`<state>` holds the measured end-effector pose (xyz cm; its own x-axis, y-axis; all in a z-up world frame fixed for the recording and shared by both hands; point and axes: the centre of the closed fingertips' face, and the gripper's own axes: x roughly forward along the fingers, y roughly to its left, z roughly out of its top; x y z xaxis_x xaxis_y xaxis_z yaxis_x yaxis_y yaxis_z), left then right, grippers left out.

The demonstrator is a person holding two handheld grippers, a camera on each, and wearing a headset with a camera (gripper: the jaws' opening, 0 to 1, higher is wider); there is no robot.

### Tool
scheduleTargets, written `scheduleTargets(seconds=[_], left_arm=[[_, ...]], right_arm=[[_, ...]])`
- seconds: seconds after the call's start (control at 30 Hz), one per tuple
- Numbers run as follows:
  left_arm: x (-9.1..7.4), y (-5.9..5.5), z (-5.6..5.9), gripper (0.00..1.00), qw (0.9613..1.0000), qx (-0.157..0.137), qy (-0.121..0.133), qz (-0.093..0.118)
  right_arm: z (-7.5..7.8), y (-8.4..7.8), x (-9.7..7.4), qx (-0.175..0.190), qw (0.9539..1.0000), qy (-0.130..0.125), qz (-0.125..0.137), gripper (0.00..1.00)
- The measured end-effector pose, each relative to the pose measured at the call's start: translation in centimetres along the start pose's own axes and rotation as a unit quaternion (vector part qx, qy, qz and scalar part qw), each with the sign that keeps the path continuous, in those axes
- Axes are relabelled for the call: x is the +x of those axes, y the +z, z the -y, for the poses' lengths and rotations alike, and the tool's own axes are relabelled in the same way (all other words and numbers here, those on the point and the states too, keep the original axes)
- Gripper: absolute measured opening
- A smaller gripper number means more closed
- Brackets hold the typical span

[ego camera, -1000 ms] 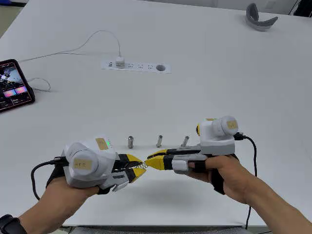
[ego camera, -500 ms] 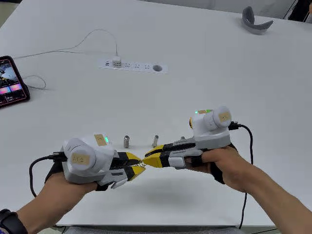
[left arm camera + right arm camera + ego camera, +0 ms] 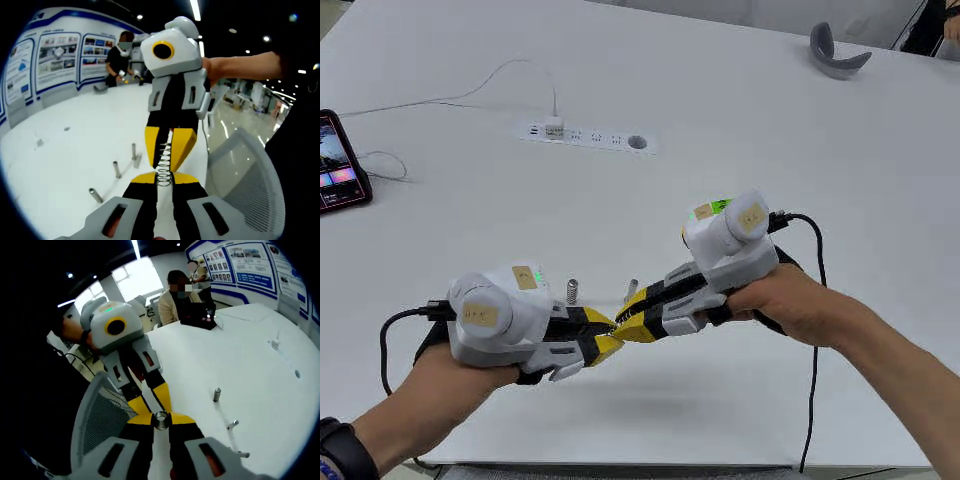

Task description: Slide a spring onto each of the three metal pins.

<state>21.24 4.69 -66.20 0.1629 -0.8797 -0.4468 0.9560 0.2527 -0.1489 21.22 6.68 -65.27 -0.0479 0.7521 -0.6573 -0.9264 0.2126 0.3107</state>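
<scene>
Thin silver coil spring (image 3: 163,160) is hanging mid-air over the white table (image 3: 740,120), clamped by both claws at once: yellow-tipped left gripper (image 3: 606,346) clenched on one end, yellow-tipped right gripper (image 3: 624,329) on the other. If either one lets go sloppily I reckon it pings off or kinks, nowhere near the bare metal pin (image 3: 631,290)

Shiny wire spring (image 3: 164,162), matt white table (image 3: 770,130)
</scene>
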Motion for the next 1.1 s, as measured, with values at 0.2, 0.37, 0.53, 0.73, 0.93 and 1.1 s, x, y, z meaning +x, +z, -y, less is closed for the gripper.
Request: scheduleTargets(seconds=[0.2, 0.37, 0.53, 0.73, 0.93, 1.1], left_arm=[[-0.1, 0.2, 0.3, 0.09, 0.9999, 0.003, -0.011, 0.003], [-0.3, 0.5, 0.7, 0.09, 0.9996, 0.006, -0.025, 0.010], [-0.3, 0.8, 1.0, 0.10, 0.9989, 0.014, -0.042, 0.017], [0.1, 0.8, 0.9, 0.11, 0.9989, 0.005, -0.043, 0.020], [0.1, 0.5, 0.5, 0.13, 0.9993, -0.005, -0.034, 0.015], [-0.4, -0.8, -0.6, 0.18, 0.9998, -0.010, -0.016, 0.003]], right_arm=[[-0.4, 0.1, 0.0, -0.031, 0.9992, 0.011, -0.023, 0.13], [-0.9, 0.3, -0.2, -0.056, 0.9975, 0.025, -0.034, 0.13], [-1.3, 0.2, -0.5, -0.083, 0.9946, 0.034, -0.053, 0.12], [-1.0, -0.1, -0.6, -0.094, 0.9931, 0.028, -0.064, 0.12], [-0.4, -0.7, -0.9, -0.089, 0.9938, 0.013, -0.065, 0.12], [-0.1, -1.2, -1.3, -0.079, 0.9951, 0.005, -0.059, 0.12]])
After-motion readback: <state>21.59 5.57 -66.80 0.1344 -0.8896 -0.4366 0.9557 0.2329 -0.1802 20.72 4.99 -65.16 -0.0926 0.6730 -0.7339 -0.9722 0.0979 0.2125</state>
